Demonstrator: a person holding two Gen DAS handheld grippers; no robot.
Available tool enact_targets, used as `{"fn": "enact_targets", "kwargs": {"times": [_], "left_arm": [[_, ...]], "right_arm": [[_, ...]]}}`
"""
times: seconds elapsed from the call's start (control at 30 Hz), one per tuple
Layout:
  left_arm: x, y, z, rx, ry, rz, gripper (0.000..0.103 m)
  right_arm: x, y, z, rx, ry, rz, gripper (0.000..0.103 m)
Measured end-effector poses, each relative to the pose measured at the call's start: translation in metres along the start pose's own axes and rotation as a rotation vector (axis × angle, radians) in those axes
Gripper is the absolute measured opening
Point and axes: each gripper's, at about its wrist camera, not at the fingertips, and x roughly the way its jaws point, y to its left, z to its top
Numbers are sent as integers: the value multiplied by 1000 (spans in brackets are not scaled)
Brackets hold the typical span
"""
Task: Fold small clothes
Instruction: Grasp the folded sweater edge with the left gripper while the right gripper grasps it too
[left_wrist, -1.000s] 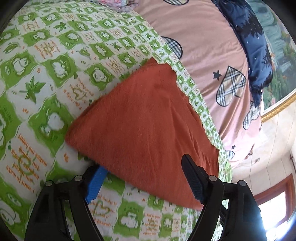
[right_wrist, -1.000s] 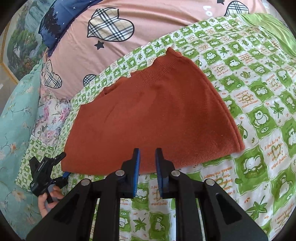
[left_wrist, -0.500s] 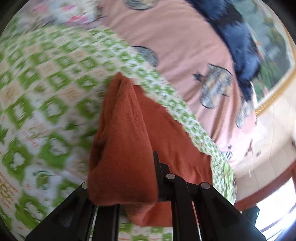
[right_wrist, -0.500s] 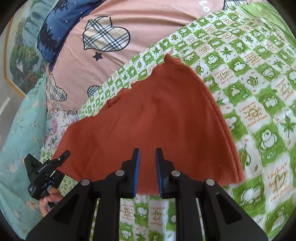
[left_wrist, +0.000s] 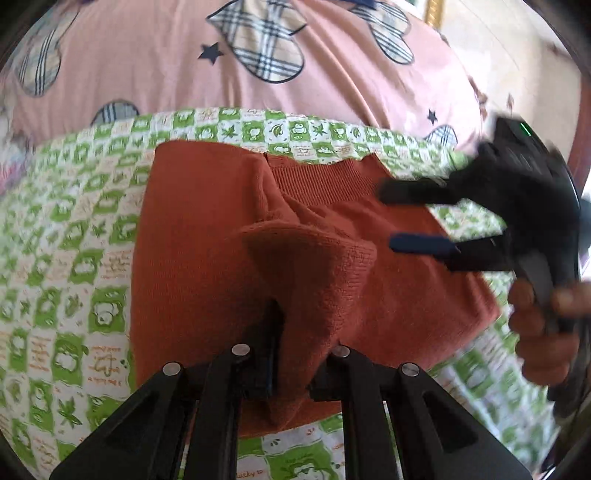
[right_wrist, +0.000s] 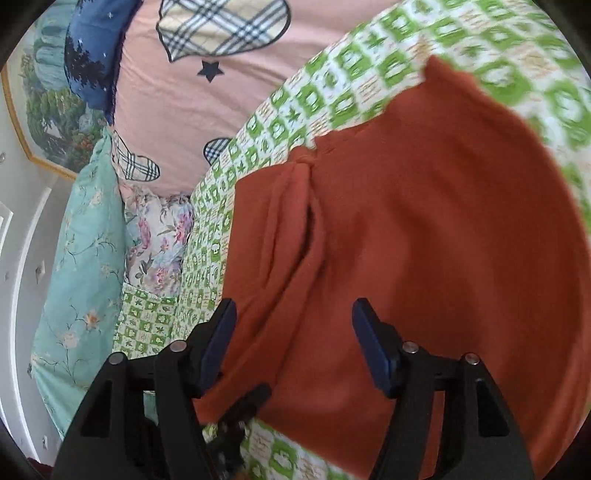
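Note:
A rust-orange knit garment (left_wrist: 199, 236) lies on the green-and-white checked blanket (left_wrist: 74, 266). My left gripper (left_wrist: 295, 354) is shut on a corner of the garment and holds it raised and folded over the rest. In the left wrist view my right gripper (left_wrist: 413, 218) is open, hovering over the garment's right part near its ribbed edge. In the right wrist view the right gripper (right_wrist: 295, 336) is open above the garment (right_wrist: 424, 240), which shows a lengthwise fold ridge. The left gripper's tip shows dark at the bottom edge there.
A pink quilt (left_wrist: 295, 66) with plaid hearts lies beyond the blanket. A teal floral pillow (right_wrist: 81, 258) and a flowered cloth (right_wrist: 155, 236) lie at the blanket's left edge. A framed landscape picture (right_wrist: 40, 110) hangs on the wall.
My left gripper shut on the garment's corner and lifted it over toward the middle. My right gripper opened and moved in over the garment.

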Motion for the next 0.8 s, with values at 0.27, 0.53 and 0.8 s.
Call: {"fn": "enact_targets", "kwargs": {"times": [0.27,0.53,0.8], "left_arm": [[-3,-9,-2,96,-18,44,11],[-26,-26,17,111,-52,-61,10],[4,-92,38,82,-5,-303,10]], "right_arm": [[60,32,25,-160,87,-110,20],[-46,30,31,-262,-87,-120,17],[-86,-55,35,-131,-98,-250,16]]}}
